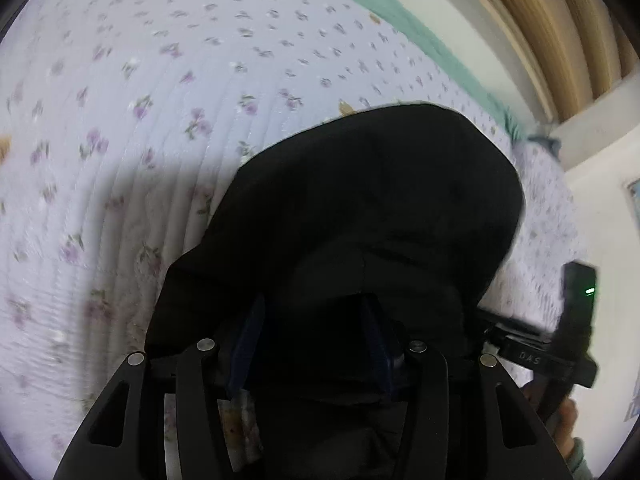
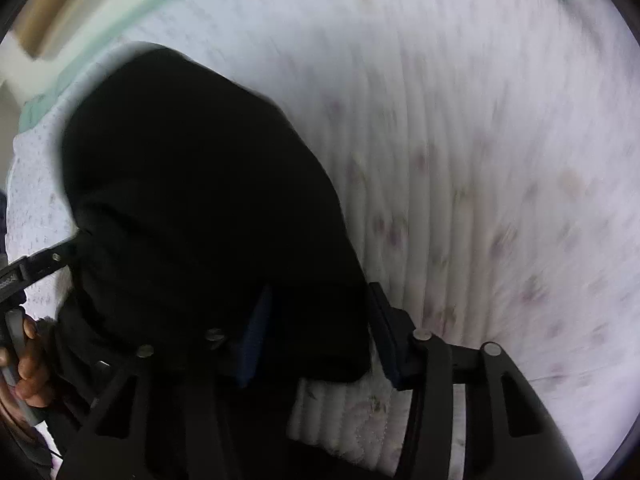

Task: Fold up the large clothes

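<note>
Both black two-finger grippers stand part-open over a black fabric garment (image 1: 372,200) lying bunched on a white quilted bedspread with purple flowers (image 1: 160,80). The left gripper (image 1: 312,344) and the right gripper (image 2: 320,328) each straddle cloth, jaws apart; whether the pads press it cannot be told. A mint-green border (image 1: 392,12) edges the bedspread beyond.

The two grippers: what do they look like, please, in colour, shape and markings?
Both are black. The left gripper and right gripper each have angular linkage arms with cut-out slots, round silver pivot pins and dark blue fingers. In the left wrist view, the right one shows pale lettering and a small green light; a pale green cuff appears below.
</note>
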{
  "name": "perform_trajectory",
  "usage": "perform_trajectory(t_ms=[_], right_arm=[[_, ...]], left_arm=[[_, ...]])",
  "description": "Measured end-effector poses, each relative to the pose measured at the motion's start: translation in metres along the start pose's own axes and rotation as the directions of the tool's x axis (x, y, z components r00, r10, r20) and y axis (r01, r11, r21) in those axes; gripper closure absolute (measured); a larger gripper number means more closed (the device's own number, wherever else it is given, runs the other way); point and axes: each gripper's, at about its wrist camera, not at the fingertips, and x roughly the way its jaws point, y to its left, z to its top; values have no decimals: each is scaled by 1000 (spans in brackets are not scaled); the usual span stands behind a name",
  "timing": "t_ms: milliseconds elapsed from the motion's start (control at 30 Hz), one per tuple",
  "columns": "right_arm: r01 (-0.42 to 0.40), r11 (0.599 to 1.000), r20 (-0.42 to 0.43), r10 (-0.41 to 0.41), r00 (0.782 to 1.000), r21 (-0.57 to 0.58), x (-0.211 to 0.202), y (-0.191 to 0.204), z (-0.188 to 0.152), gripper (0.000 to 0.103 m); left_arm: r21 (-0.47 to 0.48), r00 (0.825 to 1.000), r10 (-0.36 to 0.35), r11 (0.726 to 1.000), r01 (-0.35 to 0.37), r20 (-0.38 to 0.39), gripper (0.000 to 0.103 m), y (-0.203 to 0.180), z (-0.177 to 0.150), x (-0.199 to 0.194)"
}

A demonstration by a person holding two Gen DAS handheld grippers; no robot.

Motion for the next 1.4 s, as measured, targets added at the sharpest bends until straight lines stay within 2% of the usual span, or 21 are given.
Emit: perform_trajectory(t_ms=[67, 200, 333, 367, 467, 533, 600, 667, 733, 767, 833, 933, 967, 1000, 1033, 1067, 1100, 1167, 1200, 1400], right_arm=[[-59, 997, -3, 59, 998, 54, -1, -13, 0, 51], [-41, 999, 15, 42, 999, -10, -14, -7, -1, 49], [-88, 994, 65, 92, 994, -66, -51, -8, -3, 46], [-101, 992, 82, 107, 991, -70, -59, -11, 0, 43], [-139, 986, 139, 151, 979, -94, -83, -12, 19, 34], [-119, 985, 154, 138, 978, -124, -87, -8, 32, 32], [-118, 978, 150, 144, 978, -171, -82, -2, 49, 29], [-122, 973, 128, 148, 981, -197, -69, -2, 59, 29], [-140, 969, 102, 163, 981, -204, -57, 5, 65, 29], [-150, 968, 89, 171, 981, -203, -43, 10, 85, 29], [-175, 965, 60, 190, 980, -196, -26, 11, 96, 29], [-227, 959, 2, 231, 973, -169, -1, 10, 104, 29], [-244, 957, -19, 244, 970, -160, 7, 12, 105, 29], [-268, 951, -44, 265, 963, -156, 15, 15, 104, 33], [-287, 944, -56, 282, 958, -161, 18, 18, 102, 42], [-294, 938, -58, 288, 956, -185, 17, 24, 97, 58], [-274, 938, -40, 272, 961, -214, 14, 33, 93, 67], [-257, 931, -11, 263, 965, -258, -1, 42, 84, 81], [-251, 925, 11, 265, 964, -284, -17, 48, 76, 83], [-181, 903, 137, 251, 958, -391, -108, 73, 19, 85]], left_arm=[[-14, 1000, -4, 1000, 4, 6, 52, 0, 0, -2], [44, 1000, 22, 999, -22, 4, 52, -12, 3, -20], [129, 995, -14, 992, 1, 102, 52, -32, 18, -70], [136, 992, -32, 991, 15, 124, 49, -35, 24, -80], [137, 988, -52, 990, 32, 143, 25, -39, 52, -93], [151, 992, -50, 988, 33, 112, 25, -40, 70, -86], [149, 997, -72, 987, 66, 38, 25, -32, 87, -68], [106, 995, -96, 989, 100, -41, 25, -18, 98, -46], [76, 988, -117, 989, 125, -99, 25, -7, 104, -26], [67, 982, -141, 986, 150, -126, 25, -4, 106, -17], [44, 966, -182, 980, 193, -181, 25, 4, 106, 0], [42, 957, -199, 976, 212, -210, 27, 5, 101, 14], [44, 957, -206, 975, 219, -203, 29, 6, 99, 14], [59, 959, -209, 973, 224, -189, 45, 5, 96, 11], [80, 962, -206, 971, 223, -181, 57, 3, 92, 8], [100, 964, -199, 971, 219, -176, 78, 0, 90, 3], [119, 964, -209, 966, 230, -166, 83, -2, 84, -7], [157, 965, -224, 957, 245, -140, 86, -9, 77, -26], [185, 966, -227, 951, 248, -126, 87, -14, 71, -40], [324, 973, -217, 917, 231, -80, 88, -51, 23, -129]])
